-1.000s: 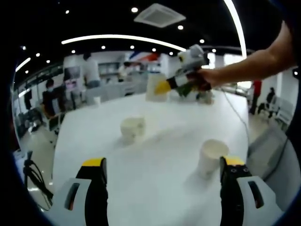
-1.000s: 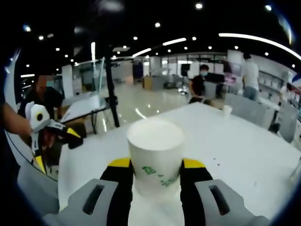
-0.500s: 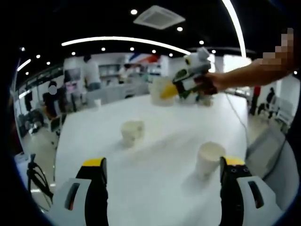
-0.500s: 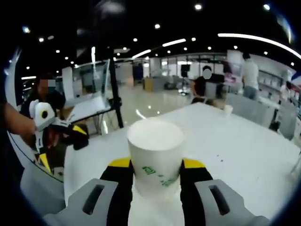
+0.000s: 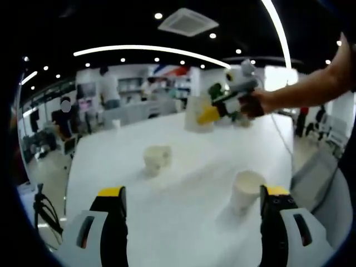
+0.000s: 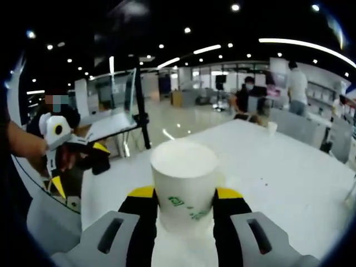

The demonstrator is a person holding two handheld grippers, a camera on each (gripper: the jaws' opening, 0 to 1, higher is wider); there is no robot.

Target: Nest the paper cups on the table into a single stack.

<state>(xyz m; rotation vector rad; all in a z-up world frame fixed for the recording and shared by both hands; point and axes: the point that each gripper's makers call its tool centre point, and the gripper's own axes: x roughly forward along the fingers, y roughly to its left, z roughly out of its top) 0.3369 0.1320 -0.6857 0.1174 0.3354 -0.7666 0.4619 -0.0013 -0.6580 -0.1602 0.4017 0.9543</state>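
Cup (image 6: 184, 186) between right gripper (image 6: 184, 207) jaws.

A ceiling air vent (image 5: 188, 20) sits at the top centre of the left gripper view, with a long curved light strip (image 5: 150, 49) below it. At the upper right of the right gripper view a seated person (image 6: 247, 100) and a standing person (image 6: 295, 86) are behind the far end of the white table (image 6: 300, 178)
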